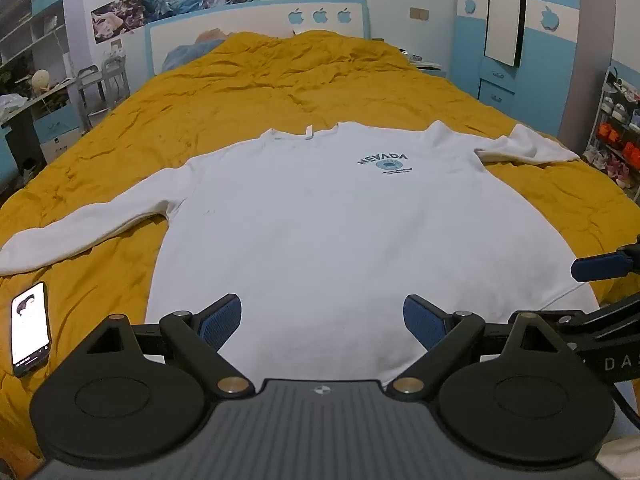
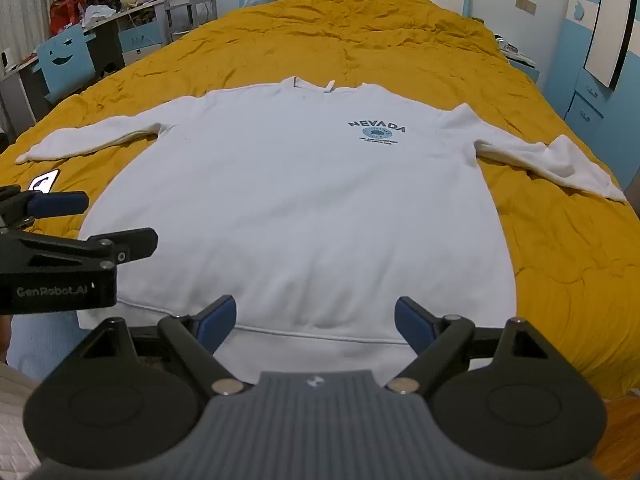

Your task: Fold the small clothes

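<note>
A bed (image 1: 280, 80) covered by a rumpled mustard-yellow quilt (image 1: 540, 208) carries everything. A white sweatshirt (image 1: 320, 220) lies flat on it, sleeves spread. A lit phone (image 1: 30, 328) lies beside the left sleeve.

White sweatshirt (image 1: 328, 232), flat, sleeves spread, print up

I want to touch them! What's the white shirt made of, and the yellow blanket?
The white shirt looks like soft, thick cotton knit, matte, with a ribbed hem and printed letters. The yellow blanket looks like padded, quilted fabric, matte: it is puffy and creased all over. The exact fibres cannot be told by sight.
</note>
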Demonstrator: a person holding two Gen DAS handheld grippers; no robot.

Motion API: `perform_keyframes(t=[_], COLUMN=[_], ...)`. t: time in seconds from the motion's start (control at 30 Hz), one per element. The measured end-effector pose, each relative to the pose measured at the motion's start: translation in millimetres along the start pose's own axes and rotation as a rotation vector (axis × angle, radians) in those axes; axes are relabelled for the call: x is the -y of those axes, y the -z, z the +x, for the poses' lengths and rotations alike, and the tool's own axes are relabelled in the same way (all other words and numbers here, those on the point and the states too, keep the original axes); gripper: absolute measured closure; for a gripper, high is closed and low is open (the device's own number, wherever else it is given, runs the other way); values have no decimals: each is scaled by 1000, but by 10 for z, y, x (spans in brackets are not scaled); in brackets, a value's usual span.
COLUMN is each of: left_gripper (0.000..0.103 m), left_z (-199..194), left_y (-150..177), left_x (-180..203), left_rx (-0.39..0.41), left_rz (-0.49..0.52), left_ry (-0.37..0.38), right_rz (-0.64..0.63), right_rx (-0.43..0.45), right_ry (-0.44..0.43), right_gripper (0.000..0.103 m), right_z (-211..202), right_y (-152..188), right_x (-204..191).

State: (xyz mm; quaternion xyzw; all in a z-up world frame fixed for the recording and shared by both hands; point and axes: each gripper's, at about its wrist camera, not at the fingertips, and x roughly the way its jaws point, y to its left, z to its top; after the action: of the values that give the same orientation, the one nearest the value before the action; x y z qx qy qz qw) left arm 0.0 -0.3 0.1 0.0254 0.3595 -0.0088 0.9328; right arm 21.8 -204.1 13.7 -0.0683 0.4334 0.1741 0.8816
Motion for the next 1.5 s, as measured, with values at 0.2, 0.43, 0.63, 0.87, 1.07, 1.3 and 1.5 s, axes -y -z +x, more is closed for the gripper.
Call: perform_keyframes(t=[0.2,0.43,0.63,0.87,1.07,1.3,1.5], left_gripper=[0,0,0,0,0,0,0], left_z=[-5,59,73,79,79,80,80], left_y=[-11,23,28,35,29,24,21], left_x=[-3,-17,-21,9,8,0,-2], left_rx=[-1,-4,-7,-9,-11,-12,-13], left_rz=[-8,-9,-11,-10,-11,-11,-11], left_ry=[10,8,10,9,8,10,11], right_rz=[-2,-1,2,4,6,6,6], right_rx=[-1,-4,-4,-6,-7,-8,-10], right_ry=[4,0,2,2,0,1,0], right_gripper=[21,21,21,21,21,21,21], right_z=[2,4,2,-2,17,40,37], right_y=[-3,-4,-1,-5,10,26,20], right_x=[-2,-1,2,17,-37,-51,-48])
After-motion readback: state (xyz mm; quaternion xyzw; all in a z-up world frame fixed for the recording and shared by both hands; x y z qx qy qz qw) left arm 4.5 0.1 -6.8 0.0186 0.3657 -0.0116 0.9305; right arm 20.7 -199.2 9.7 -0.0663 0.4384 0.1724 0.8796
